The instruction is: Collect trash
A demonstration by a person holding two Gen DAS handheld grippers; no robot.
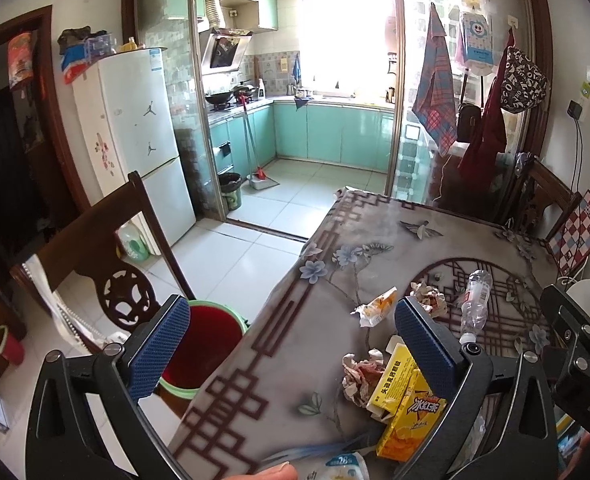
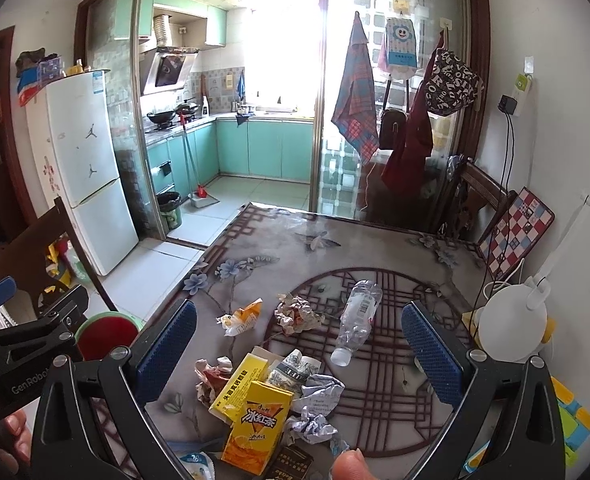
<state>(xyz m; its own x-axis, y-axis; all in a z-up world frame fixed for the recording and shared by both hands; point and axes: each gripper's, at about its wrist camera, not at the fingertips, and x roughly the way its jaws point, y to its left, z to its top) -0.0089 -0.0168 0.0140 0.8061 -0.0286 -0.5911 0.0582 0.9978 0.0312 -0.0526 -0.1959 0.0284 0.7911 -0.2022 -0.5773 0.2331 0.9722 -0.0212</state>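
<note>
Both tools hang spread and empty over the litter, likely lined up for a first pick. The left tool [image 1: 291, 344] straddles the surface [image 1: 303, 360] edge, above the red-lined bin [image 1: 211, 344] on the floor just beside it, handy for drops. The right tool [image 2: 299, 344] frames the heap: a glossy yellow carton [image 2: 255, 428], crumpled paper [image 2: 299, 314], a crushed clear bottle [image 2: 357, 316], a torn wrapper [image 2: 243, 316].

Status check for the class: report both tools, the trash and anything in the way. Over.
Left tool open, empty. Right tool open, empty. Trash uncollected on table: juice carton, plastic bottle. Bin beside table, unobstructed.
</note>
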